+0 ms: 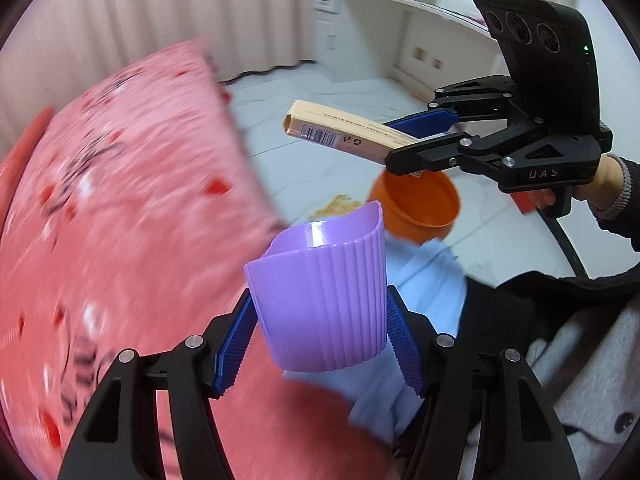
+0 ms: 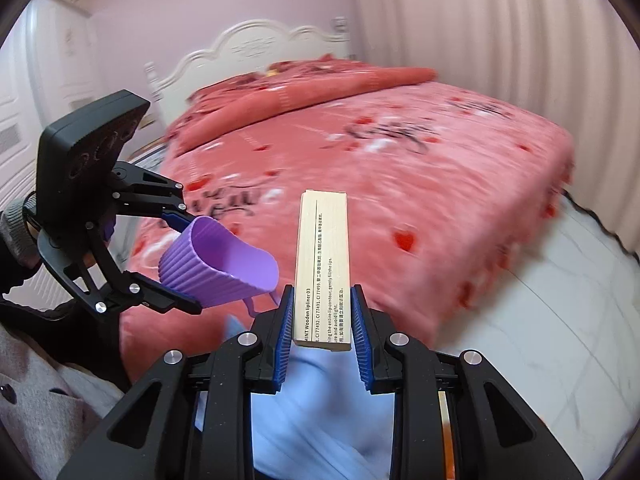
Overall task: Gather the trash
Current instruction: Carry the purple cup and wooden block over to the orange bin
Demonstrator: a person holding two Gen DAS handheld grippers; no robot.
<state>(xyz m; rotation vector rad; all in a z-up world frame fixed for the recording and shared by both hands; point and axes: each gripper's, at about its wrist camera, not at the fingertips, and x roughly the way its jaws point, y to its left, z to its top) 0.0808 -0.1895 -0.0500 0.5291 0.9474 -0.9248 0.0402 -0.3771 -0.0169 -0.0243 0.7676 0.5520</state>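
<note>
My left gripper (image 1: 320, 320) is shut on a ribbed purple plastic cup (image 1: 320, 296), its blue pads pressing both sides. From the right wrist view the same cup (image 2: 218, 266) lies on its side in the left gripper (image 2: 180, 260), mouth facing right. My right gripper (image 2: 322, 324) is shut on a slim cream cardboard box (image 2: 323, 264) printed as lipliner packaging. In the left wrist view that box (image 1: 344, 134) sticks out leftward from the right gripper (image 1: 416, 140), above an orange round bin (image 1: 420, 204) on the floor.
A bed with a pink-red patterned cover (image 2: 380, 160) fills the area ahead, with a white headboard (image 2: 248, 48). Pale marble floor (image 1: 320, 92) lies beside it, with crumbs (image 1: 336, 204) near the bin. A white desk (image 1: 400, 24) stands against the far wall. Light blue cloth (image 2: 320, 420) lies below both grippers.
</note>
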